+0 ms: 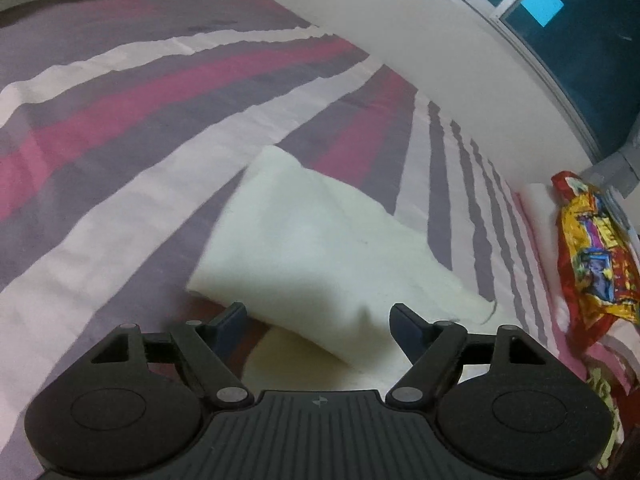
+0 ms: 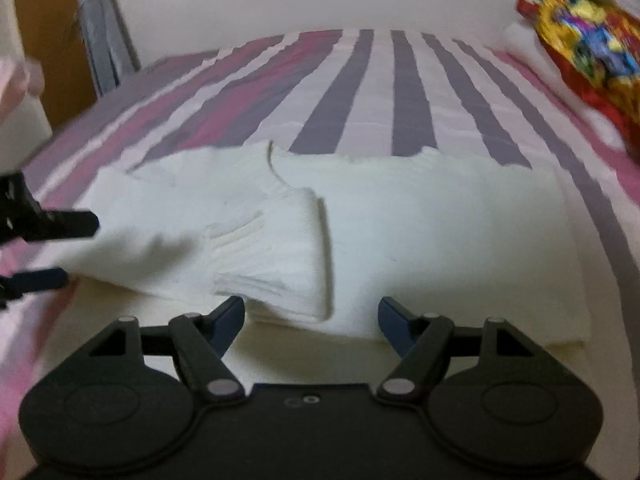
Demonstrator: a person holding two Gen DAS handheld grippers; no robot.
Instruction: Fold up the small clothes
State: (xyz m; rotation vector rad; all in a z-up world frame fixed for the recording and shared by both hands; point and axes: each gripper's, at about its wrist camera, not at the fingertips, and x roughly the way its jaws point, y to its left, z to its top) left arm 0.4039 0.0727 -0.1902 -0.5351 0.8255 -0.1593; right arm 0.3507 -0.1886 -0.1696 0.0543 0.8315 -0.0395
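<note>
A cream-white knit garment (image 2: 420, 232) lies partly folded on the striped bed, with a ribbed sleeve (image 2: 276, 252) laid across its left half. My right gripper (image 2: 312, 312) is open and empty at the garment's near edge, just in front of the sleeve cuff. My left gripper (image 1: 318, 320) is open and empty at the garment's left edge (image 1: 304, 240). It also shows in the right wrist view (image 2: 48, 248) at the far left, jaws apart beside the cloth.
The bed cover (image 1: 120, 128) has purple, pink and white stripes. A bright red and yellow patterned cloth (image 1: 592, 248) lies on a white pillow at the bed's right side, also in the right wrist view (image 2: 584, 48). A wall and a window (image 1: 580, 32) lie beyond.
</note>
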